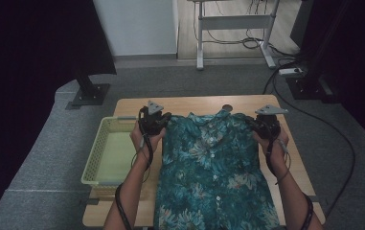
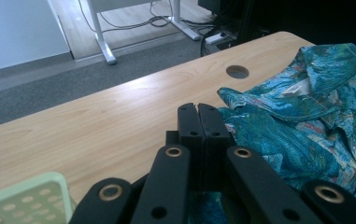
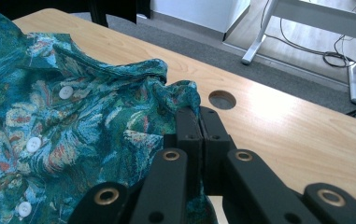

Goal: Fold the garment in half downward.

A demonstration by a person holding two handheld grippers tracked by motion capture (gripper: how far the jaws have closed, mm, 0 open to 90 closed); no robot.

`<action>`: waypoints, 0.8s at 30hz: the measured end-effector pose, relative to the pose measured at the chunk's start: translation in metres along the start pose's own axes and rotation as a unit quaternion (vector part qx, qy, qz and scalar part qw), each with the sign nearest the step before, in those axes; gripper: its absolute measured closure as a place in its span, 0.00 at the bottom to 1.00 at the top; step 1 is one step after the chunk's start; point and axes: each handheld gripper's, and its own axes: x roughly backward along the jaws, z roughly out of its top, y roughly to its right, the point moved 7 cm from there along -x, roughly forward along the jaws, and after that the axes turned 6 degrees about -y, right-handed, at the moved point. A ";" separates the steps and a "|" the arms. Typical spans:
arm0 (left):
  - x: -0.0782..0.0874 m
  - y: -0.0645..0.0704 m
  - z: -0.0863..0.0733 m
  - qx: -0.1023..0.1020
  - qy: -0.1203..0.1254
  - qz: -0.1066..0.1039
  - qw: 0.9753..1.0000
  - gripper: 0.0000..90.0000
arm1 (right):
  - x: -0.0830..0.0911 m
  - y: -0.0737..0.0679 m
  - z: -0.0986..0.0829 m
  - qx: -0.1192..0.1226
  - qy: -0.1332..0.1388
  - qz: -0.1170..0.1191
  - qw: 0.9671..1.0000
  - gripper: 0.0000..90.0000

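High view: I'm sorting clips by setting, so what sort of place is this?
Probably a lab or office workroom: a wooden table on grey carpet, a desk frame with trailing cables behind, and a patterned shirt spread beside a yellow-green basket.

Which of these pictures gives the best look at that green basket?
The high view: the green basket shows whole, left of the shirt on the table. The left gripper view catches one corner of it at its bottom edge.
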 end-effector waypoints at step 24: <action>0.016 0.010 -0.014 0.002 0.014 -0.005 1.000 0.99 | 0.013 -0.008 -0.005 -0.003 0.016 -0.008 1.000 0.97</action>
